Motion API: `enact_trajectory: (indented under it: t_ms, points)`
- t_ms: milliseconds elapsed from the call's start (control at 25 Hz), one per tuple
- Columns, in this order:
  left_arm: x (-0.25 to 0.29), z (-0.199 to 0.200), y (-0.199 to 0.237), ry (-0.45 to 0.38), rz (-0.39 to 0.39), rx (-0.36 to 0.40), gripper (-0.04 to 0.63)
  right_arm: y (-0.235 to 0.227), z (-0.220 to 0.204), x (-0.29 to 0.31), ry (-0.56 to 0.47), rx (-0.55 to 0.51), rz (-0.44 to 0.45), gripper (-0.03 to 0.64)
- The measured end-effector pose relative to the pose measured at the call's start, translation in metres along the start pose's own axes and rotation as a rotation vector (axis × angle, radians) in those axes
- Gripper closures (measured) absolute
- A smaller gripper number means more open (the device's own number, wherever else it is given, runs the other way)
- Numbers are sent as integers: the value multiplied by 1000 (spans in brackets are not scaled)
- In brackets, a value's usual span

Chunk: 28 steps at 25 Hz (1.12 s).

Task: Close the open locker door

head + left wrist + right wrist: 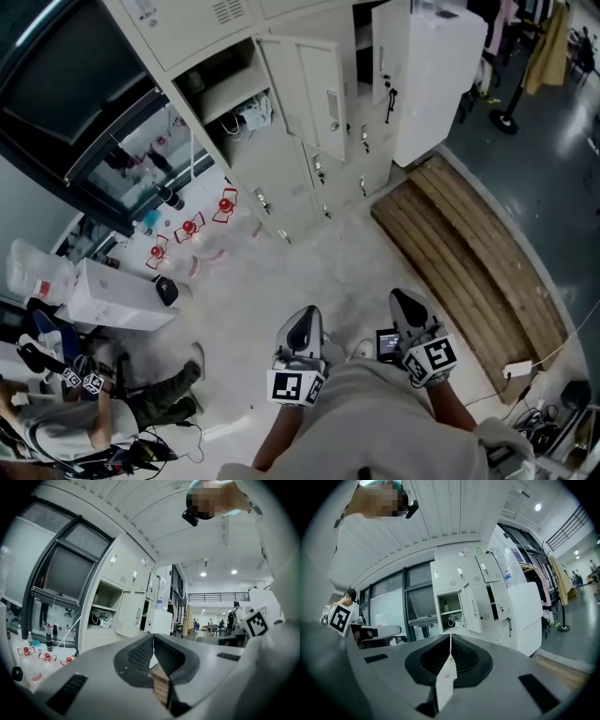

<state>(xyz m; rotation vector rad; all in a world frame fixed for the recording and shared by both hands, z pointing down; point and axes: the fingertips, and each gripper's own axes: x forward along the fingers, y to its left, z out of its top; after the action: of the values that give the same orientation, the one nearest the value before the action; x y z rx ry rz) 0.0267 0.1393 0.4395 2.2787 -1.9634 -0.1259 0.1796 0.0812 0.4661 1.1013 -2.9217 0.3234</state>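
The bank of pale lockers [281, 159] stands ahead of me. One door [328, 94] hangs open to the right of its compartment [225, 89], which holds a shelf and white cables. That door also shows in the left gripper view [132, 613] and in the right gripper view [472, 607]. Higher up to the right, a second door [386, 52] stands ajar. My left gripper [302, 330] [153, 637] and right gripper [410, 311] [450, 635] are held close to my body, well short of the lockers. Both are shut with nothing between their jaws.
A tall white cabinet [436, 75] stands right of the lockers, with a wooden slatted platform [469, 272] on the floor before it. Red-capped bottles [187, 228] and white boxes [112, 295] lie at the left. A person [141, 403] sits on the floor at lower left.
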Motion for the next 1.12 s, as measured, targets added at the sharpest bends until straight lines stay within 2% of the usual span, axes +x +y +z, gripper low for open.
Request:
enact_trajectory:
  t_ms: [400,800,1120]
  points:
    - [67,-4,24,24,-42,-4,586,-32,3,48,15,4,-40,588]
    - [162,16,59,-11,-113,-18,586,-83,35,118,4,-34,-113,588]
    - [195,27,98,-28,-129,-2,586,-84,40,173,-9,-26,-108,588]
